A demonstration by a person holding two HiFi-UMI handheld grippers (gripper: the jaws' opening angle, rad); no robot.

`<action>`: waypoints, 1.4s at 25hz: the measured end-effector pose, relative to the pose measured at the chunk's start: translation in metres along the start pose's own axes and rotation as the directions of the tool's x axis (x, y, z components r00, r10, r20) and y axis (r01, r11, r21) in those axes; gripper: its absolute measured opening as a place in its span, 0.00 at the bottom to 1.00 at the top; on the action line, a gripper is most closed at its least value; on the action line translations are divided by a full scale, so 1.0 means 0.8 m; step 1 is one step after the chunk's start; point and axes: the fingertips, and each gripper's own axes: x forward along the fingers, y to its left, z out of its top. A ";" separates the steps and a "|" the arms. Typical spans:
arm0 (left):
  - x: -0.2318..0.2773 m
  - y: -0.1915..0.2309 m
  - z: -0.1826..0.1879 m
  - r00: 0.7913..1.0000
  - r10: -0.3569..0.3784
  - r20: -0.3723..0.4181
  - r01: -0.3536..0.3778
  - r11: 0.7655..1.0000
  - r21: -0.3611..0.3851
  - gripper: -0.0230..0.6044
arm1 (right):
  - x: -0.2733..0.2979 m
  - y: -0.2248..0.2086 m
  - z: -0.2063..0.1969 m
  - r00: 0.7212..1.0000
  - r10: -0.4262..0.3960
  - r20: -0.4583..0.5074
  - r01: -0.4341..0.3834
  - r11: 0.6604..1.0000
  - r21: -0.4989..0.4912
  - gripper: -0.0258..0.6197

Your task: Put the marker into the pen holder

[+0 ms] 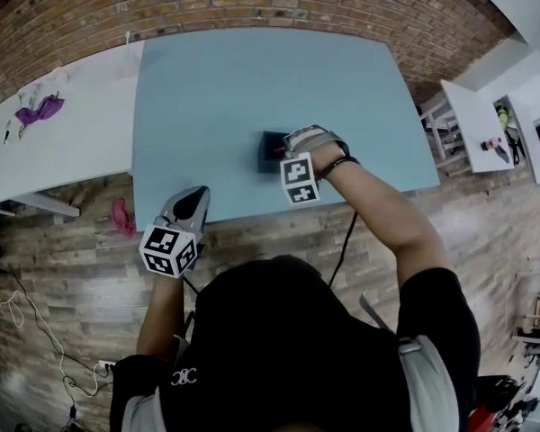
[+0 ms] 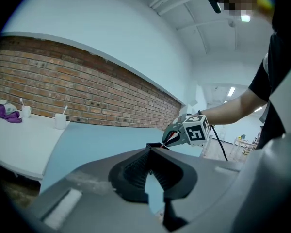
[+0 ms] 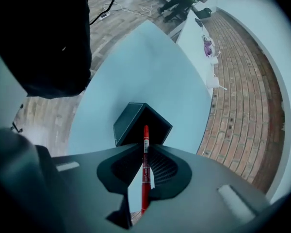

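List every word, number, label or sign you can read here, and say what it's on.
No text here can be read.
Marker, gripped in the right tool: white label with print, too small to read.
The cube on the right tool and the cube on the left tool: black-and-white square codes, no letters.
Black shirt: small white emblem, too blurred to read.
Pen holder: no print visible.
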 end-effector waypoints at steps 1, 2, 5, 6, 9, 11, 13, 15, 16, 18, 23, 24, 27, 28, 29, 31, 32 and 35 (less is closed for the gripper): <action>-0.003 0.003 -0.001 1.000 0.010 -0.001 -0.010 1.000 -0.003 0.05 | 0.003 -0.001 0.004 1.000 0.011 0.008 -0.011 1.000 -0.012 0.12; -0.006 0.005 -0.003 1.000 0.018 -0.002 -0.018 1.000 -0.007 0.05 | 0.006 -0.001 0.008 1.000 0.025 0.017 -0.025 1.000 -0.018 0.12; -0.014 0.012 -0.008 0.999 0.038 -0.007 -0.038 0.999 -0.017 0.05 | 0.010 -0.002 0.015 0.998 0.054 0.038 -0.054 0.999 0.000 0.25; -0.015 0.013 -0.009 0.999 0.042 -0.008 -0.042 0.999 -0.020 0.05 | 0.009 -0.005 0.016 0.998 0.048 0.052 -0.048 0.999 0.015 0.25; -0.016 0.014 -0.009 0.999 0.047 -0.011 -0.047 0.999 -0.020 0.05 | -0.005 -0.020 0.020 0.991 -0.004 0.131 -0.010 0.994 0.105 0.26; -0.013 0.013 -0.009 0.999 0.042 -0.016 -0.042 0.999 -0.016 0.05 | -0.021 -0.036 0.019 0.979 -0.041 0.201 -0.008 0.972 0.234 0.26; -0.009 0.013 -0.008 0.999 0.034 -0.020 -0.035 0.999 -0.010 0.05 | -0.040 -0.055 0.015 0.955 -0.095 0.280 -0.028 0.914 0.405 0.26; -0.004 0.012 -0.004 0.999 0.029 -0.019 -0.029 1.000 -0.001 0.05 | -0.061 -0.074 0.004 0.923 -0.184 0.338 -0.044 0.823 0.567 0.26; -0.001 0.012 -0.001 0.999 0.029 -0.017 -0.028 1.000 0.005 0.05 | -0.072 -0.081 -0.004 0.904 -0.235 0.356 -0.054 0.765 0.641 0.25; 0.005 0.011 0.004 1.000 0.028 -0.012 -0.028 1.000 0.014 0.05 | -0.094 -0.090 -0.023 0.858 -0.352 0.375 -0.090 0.616 0.783 0.22; 0.024 0.005 0.017 1.000 -0.002 -0.015 0.003 0.999 0.041 0.05 | -0.135 -0.078 -0.069 0.730 -0.610 0.308 -0.203 0.237 0.950 0.07; 0.028 0.004 0.020 1.000 -0.009 -0.017 0.010 0.999 0.049 0.05 | -0.139 -0.071 -0.074 0.711 -0.641 0.289 -0.225 0.183 0.957 0.07; 0.039 0.000 0.027 0.999 -0.029 -0.024 0.031 0.997 0.072 0.05 | -0.151 -0.045 -0.097 0.669 -0.717 0.195 -0.280 0.000 0.960 0.06; 0.044 -0.003 0.029 0.999 -0.037 -0.027 0.039 0.996 0.079 0.05 | -0.156 -0.035 -0.107 0.659 -0.735 0.158 -0.295 -0.060 0.954 0.05; 0.048 -0.006 0.032 0.999 -0.046 -0.030 0.048 0.995 0.087 0.05 | -0.160 -0.026 -0.115 0.649 -0.751 0.123 -0.308 -0.112 0.945 0.05; 0.056 -0.011 0.036 0.998 -0.060 -0.033 0.064 0.993 0.102 0.05 | -0.170 -0.007 -0.126 0.627 -0.776 0.069 -0.329 -0.184 0.926 0.05; 0.060 -0.014 0.038 0.997 -0.067 -0.034 0.070 0.992 0.109 0.05 | -0.173 0.003 -0.127 0.621 -0.783 0.051 -0.334 -0.206 0.920 0.05; 0.070 -0.019 0.041 0.997 -0.065 -0.049 0.070 0.989 0.129 0.05 | -0.174 0.033 -0.123 0.632 -0.775 0.027 -0.330 -0.237 0.914 0.05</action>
